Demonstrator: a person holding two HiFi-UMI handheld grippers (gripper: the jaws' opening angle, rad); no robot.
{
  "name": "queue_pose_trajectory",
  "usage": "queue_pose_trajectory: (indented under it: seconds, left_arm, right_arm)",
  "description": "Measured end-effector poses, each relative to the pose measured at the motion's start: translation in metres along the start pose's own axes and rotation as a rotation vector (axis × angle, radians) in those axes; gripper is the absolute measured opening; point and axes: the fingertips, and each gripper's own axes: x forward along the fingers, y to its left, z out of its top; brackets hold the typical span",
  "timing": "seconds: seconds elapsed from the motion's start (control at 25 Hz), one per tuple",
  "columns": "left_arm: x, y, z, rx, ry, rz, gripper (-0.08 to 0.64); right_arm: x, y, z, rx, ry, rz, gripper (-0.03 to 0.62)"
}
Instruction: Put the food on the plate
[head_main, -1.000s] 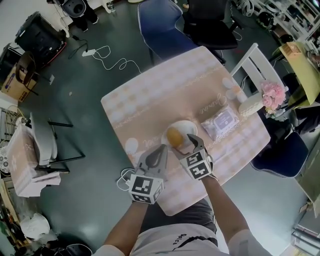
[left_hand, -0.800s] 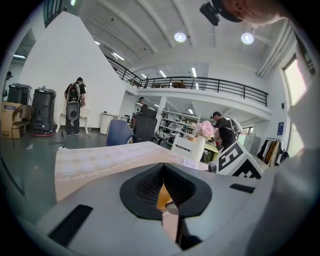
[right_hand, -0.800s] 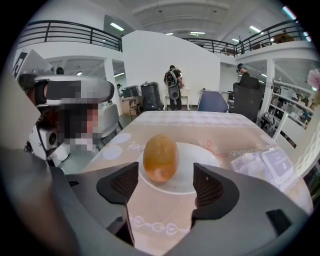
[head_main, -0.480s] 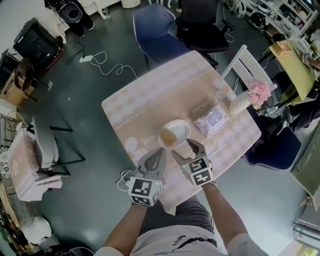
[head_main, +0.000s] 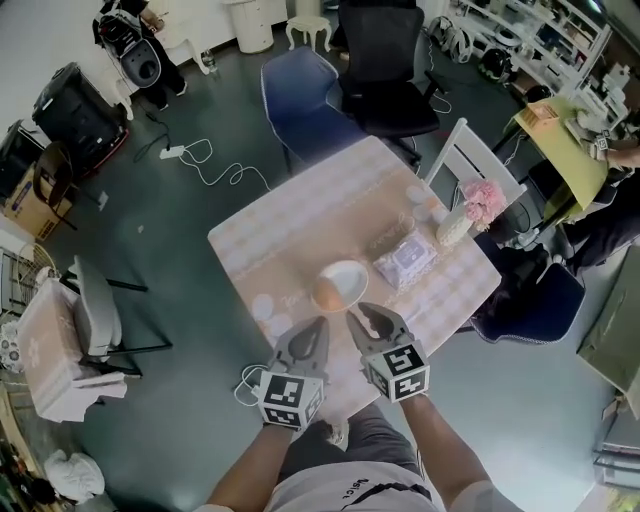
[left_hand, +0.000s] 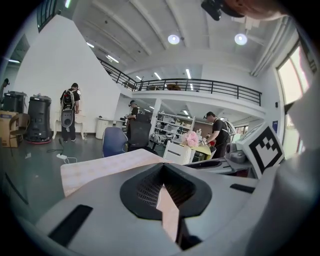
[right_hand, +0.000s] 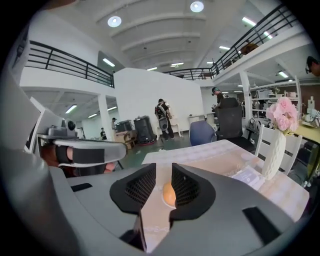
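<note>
Lower centre: 2 hand-held tools hover over the near edge of the worktop (head_main: 290, 225). The left tool (head_main: 320, 325) has its jaws together and empty. The right tool (head_main: 366, 314) has just narrowed to a slim gap with nothing in it. Beyond them, at frame centre, the orange bun (head_main: 328, 294) lies on the white plate (head_main: 352, 272). A wrapped packet (head_main: 405, 262) and a vase of pink flowers (head_main: 470, 206) sit farther right.
</note>
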Motion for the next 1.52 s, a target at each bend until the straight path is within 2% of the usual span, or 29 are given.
queue_pose_trajectory:
  seconds: [0.08,0.4,1.04,1.52]
  left_arm:
    - [-0.005,-0.009,0.005,0.011,0.000,-0.009,0.006]
    - [-0.022,-0.041,0.037,0.044,-0.028,-0.044,0.006]
    - [-0.046,-0.077,0.086,0.052,-0.122,-0.096,0.006]
    - [-0.049,-0.069,0.098,0.057,-0.147,-0.093,0.006]
  right_arm:
    - [-0.013,0.002,0.013,0.027,-0.042,-0.013,0.064]
    - [-0.055,0.016,0.054,0.156,-0.176,0.027,0.037]
    - [-0.093,0.018,0.086,0.166,-0.255,0.012,0.018]
    - [-0.086,0.027,0.099,0.126,-0.255,0.012,0.017]
